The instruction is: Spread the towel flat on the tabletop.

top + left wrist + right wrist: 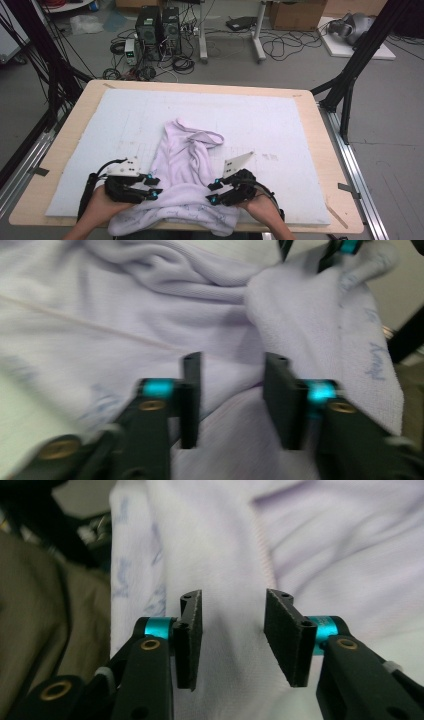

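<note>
- Lavender garment (182,170) lies crumpled on the near half of a pale blue mat (280,125) that covers a wooden table (327,165) — its lower edge spills over the near rim of the mat, toward the person.
- Left claw (154,186) sits at the garment's left side, near the bottom fold, held in a hand (97,207) coming in from the bottom edge of the high view.
- Seen from the left gripper view, that claw (232,385) has its two black jaws parted with a clear gap; purple fabric lies behind and below them, and neither pad presses on it.
- Right claw (214,192) sits at the garment's right side, roughly level with the left one, the bunched lower fold of cloth between the two.
- Seen from the right gripper view, this claw (233,625) is likewise parted — jaws apart over smooth pale cloth, nothing pinched between the pads.
- Faint blue lettering shows on the fabric in both gripper views (too blurred to read).
- Upper part of the garment runs away from the person toward the middle of the mat, ending in a twisted loop of cloth.
- Beyond the table, computer towers (157,30) and tangled cables rest on the grey floor (395,125).
</note>
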{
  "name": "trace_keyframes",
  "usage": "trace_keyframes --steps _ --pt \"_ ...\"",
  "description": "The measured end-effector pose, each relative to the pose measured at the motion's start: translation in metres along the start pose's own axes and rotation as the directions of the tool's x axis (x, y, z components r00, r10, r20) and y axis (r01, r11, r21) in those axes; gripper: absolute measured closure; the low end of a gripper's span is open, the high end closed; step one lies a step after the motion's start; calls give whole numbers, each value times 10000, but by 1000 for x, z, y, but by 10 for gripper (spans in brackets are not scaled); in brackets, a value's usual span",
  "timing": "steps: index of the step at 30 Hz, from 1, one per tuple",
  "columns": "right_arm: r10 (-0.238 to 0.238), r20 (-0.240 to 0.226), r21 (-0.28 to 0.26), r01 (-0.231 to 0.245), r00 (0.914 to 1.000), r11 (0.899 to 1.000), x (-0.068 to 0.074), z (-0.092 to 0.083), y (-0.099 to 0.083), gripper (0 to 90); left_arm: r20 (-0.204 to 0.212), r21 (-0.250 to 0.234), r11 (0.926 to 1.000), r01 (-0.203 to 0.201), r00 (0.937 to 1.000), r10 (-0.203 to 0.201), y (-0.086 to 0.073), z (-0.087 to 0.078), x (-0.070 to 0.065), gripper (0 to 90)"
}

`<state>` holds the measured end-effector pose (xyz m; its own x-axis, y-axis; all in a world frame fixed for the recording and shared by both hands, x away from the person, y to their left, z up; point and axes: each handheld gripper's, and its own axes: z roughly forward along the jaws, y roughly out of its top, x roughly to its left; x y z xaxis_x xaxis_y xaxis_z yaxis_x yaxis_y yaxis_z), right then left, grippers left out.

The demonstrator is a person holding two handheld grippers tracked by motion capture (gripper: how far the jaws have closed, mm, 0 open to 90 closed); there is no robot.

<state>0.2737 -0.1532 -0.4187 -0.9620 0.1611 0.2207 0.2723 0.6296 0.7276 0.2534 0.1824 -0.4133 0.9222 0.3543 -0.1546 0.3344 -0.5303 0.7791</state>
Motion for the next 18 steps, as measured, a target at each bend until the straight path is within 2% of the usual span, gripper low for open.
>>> trace_keyframes --steps 2,3,4,5,7,9,11,13,14,15,16,17,18 --pt "-259 -252 355 268 9993 9990 4 9 -5 735 244 369 9992 -143 9996 134 -3 7 -6 835" --pt "-162 -436 450 181 9989 9988 6 10 -7 805 354 515 9983 -272 9991 254 -7 8 -9 868" --pt "-245 -603 377 268 9979 9989 8 11 -10 851 415 554 9981 -276 9988 253 -10 9 -12 889" --pt "-256 -698 354 281 9972 9990 10 11 -12 884 492 756 9961 -453 9979 416 -14 7 -17 894" --pt "-231 -1031 318 265 9944 9991 18 10 -16 893 656 759 9961 -446 9971 397 -20 2 -26 895" --pt "-382 -1518 351 440 9877 9984 28 7 -18 894 842 697 9965 -457 9957 398 -24 -6 -35 895" --pt "-598 -1567 367 663 9858 9971 37 3 -18 874 1065 510 9971 -572 9930 516 -26 -16 -46 884" --pt "-532 -1105 111 547 9924 9984 41 -6 -17 799 777 313 9972 -683 9948 657 -23 -21 -48 774" --pt "-476 -768 -7 477 9959 9989 39 -11 -15 765 523 199 9976 -661 9965 649 -19 -23 -46 719" --pt "-433 -273 -90 431 9987 9990 36 -14 -13 735 325 108 9978 -656 9973 652 -16 -23 -43 705" --pt "-353 80 -162 355 9993 9992 32 -16 -11 727 83 -129 9988 -463 9989 464 -8 -22 -36 671" --pt "-192 593 -293 210 9981 9994 22 -18 -7 694 -173 -272 9988 -419 9990 414 -2 -20 -30 630" --pt "-37 1004 -374 75 9949 9993 15 -18 -4 675 -407 -427 9982 -419 9984 402 3 -18 -24 625"
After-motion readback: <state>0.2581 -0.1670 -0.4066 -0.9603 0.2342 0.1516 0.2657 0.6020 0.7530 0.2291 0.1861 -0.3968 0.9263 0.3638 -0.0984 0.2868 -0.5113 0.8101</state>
